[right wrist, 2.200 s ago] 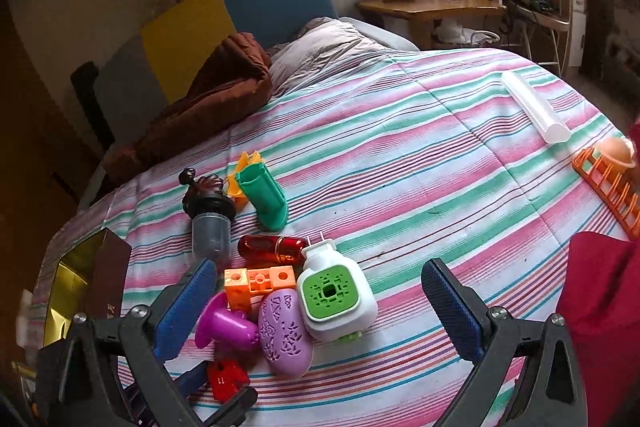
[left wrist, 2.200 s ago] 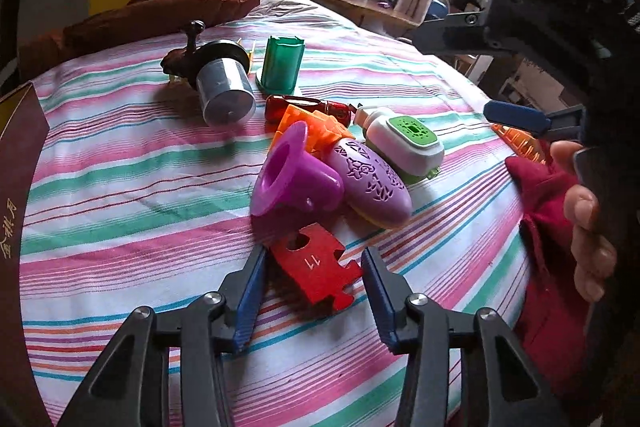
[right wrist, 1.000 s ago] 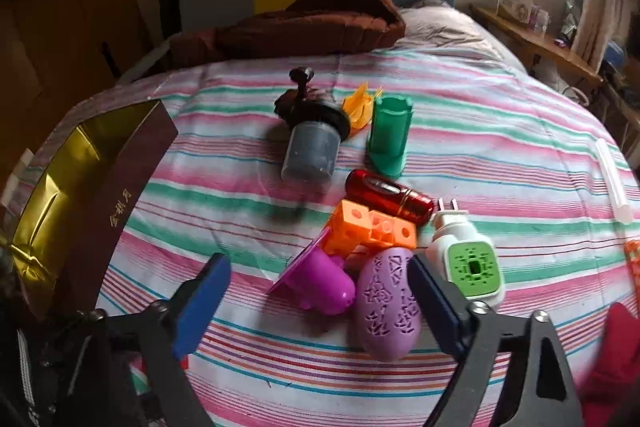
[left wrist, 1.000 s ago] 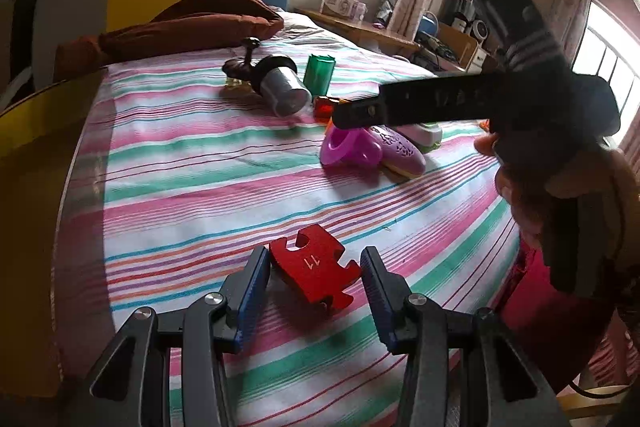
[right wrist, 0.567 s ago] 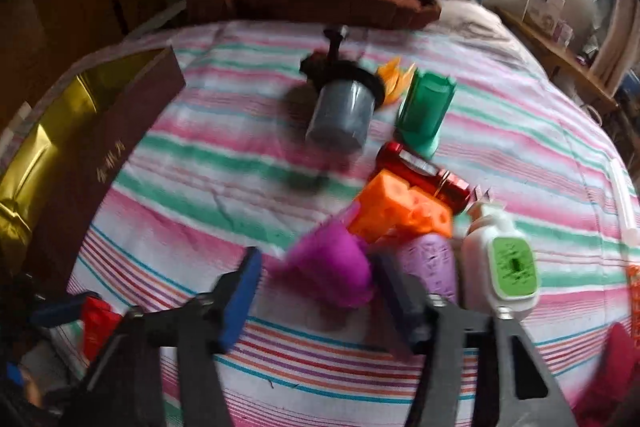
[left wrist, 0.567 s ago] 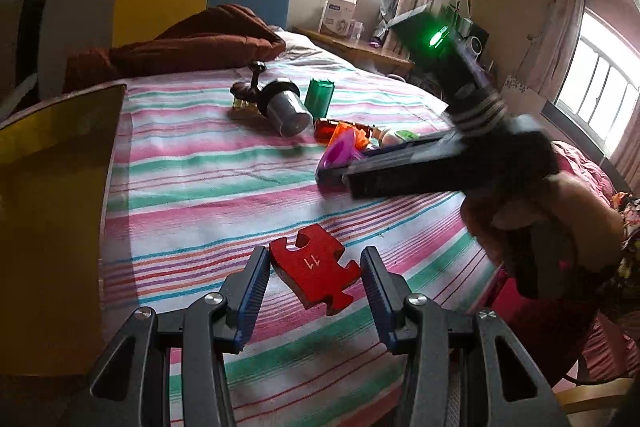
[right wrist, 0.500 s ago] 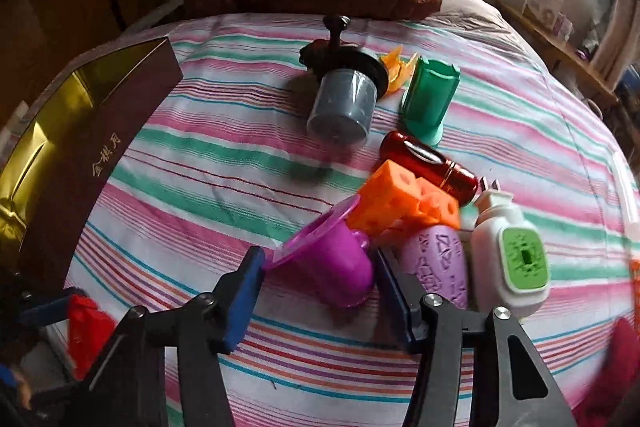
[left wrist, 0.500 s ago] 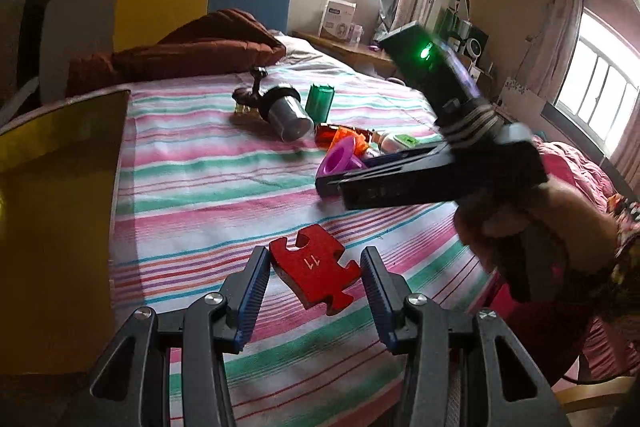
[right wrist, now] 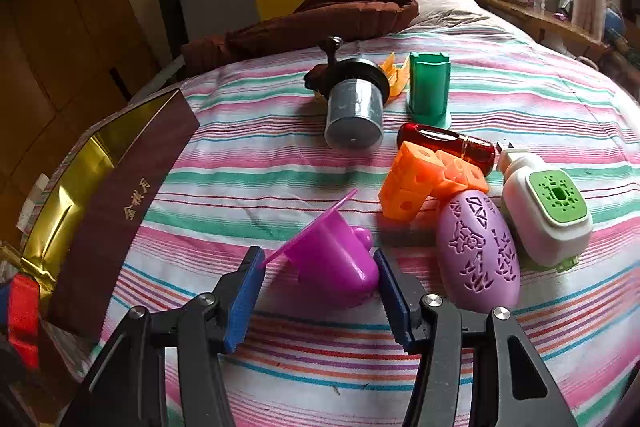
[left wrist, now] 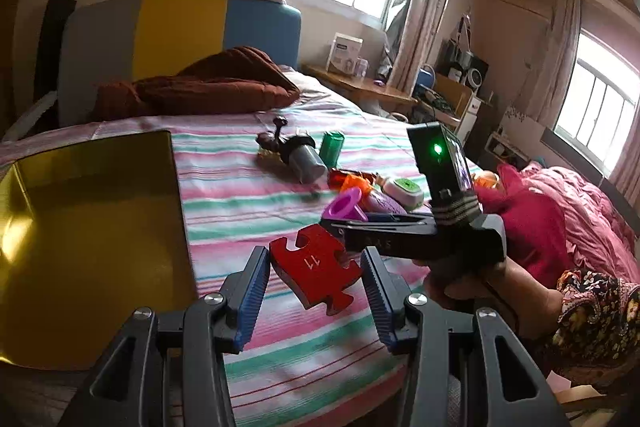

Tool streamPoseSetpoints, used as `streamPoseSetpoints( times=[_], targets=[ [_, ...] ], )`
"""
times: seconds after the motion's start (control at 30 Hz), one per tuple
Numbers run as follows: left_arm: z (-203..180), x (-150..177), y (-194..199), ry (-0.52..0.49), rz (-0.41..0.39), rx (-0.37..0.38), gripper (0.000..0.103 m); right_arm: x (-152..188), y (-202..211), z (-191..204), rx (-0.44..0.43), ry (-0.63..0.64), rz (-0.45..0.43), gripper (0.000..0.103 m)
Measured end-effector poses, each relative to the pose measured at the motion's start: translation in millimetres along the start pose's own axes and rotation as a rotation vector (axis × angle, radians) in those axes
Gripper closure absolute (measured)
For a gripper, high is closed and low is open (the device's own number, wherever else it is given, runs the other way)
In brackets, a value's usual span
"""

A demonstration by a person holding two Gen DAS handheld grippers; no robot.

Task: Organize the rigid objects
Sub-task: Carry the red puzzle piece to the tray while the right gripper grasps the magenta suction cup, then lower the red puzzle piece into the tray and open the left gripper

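Two handheld grippers over a striped bed, each pinching a toy.
Left gripper (left wrist: 314, 285) clamps a red puzzle piece (left wrist: 316, 269) beside the gold-lined box (left wrist: 92, 227), apparently empty; right gripper (right wrist: 320, 301) pinches a purple cup (right wrist: 334, 259), farther toys visible only there.

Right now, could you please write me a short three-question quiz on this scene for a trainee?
1. True or false: the left gripper holds a red puzzle piece.
2. Which thing sits between the right gripper fingers: A the orange blocks, B the purple cup, C the green tube?
3. Fill in: the gold-lined box lies at the bed's ____ edge in the right wrist view.

Key: 1 true; 2 B; 3 left.
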State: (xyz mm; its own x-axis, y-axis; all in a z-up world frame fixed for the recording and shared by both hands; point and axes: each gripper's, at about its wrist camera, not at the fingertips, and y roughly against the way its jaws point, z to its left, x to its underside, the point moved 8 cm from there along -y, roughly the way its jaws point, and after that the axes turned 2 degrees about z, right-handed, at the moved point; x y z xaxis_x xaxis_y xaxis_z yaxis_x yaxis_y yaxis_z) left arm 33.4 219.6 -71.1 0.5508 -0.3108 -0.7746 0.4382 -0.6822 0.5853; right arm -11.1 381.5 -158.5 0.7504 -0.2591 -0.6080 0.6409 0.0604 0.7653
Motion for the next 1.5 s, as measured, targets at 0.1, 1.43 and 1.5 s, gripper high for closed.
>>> streamPoseSetpoints(
  times=[0.1,1.43,1.5],
  targets=[
    [14,-3,5,0.032,-0.003,-0.018,0.056,-2,2,2,-0.007,-0.001,0.006,0.046],
    [295,-33,-1,0.443,0.221,-0.382,0.056,-38,35,166,-0.177,0.112,0.005,0.046],
    [307,-33,-8,0.472,0.241,-0.39,0.056,-40,31,178,-0.188,0.131,0.015,0.046]
  ],
)
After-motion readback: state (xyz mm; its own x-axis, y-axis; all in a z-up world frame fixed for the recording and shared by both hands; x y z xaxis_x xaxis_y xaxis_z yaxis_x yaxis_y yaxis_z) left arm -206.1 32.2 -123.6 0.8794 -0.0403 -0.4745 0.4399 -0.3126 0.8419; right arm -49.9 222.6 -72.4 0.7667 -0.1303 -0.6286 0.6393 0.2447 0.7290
